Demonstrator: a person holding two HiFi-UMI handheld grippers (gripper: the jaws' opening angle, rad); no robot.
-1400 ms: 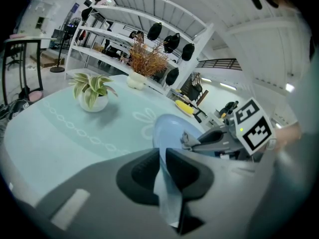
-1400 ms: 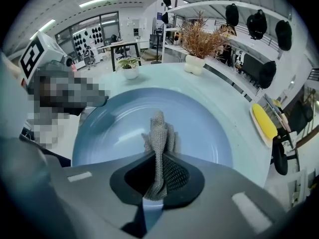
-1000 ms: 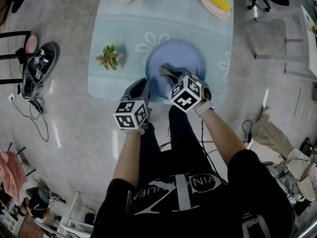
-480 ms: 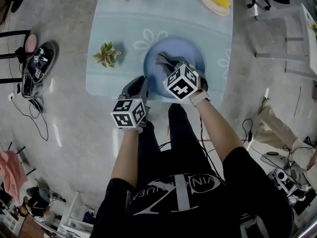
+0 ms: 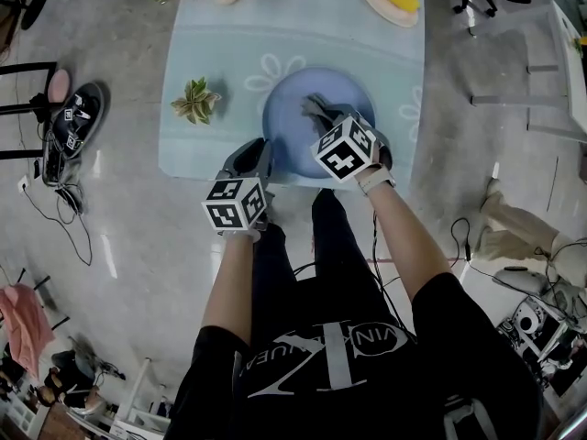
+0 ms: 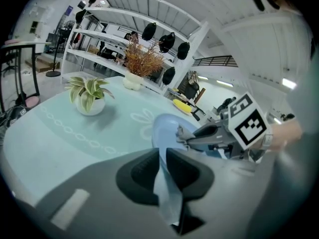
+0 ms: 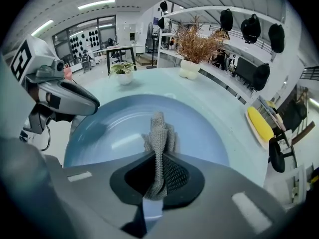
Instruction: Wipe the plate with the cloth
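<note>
Wiping looks underway. Right tool (image 7: 158, 171) pinches the grey mesh cloth (image 7: 159, 131), which is over the middle of the blue plate (image 7: 209, 133). Left tool (image 6: 162, 158) clamps the plate's near rim on the counter (image 5: 229, 44). Outer areas probably left.

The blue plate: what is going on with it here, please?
A person stands at the table with a gripper in each hand. The left gripper is shut on the plate at its near rim and steadies it. The right gripper is shut on a grey cloth, held over the inside of the plate, as for wiping.
</note>
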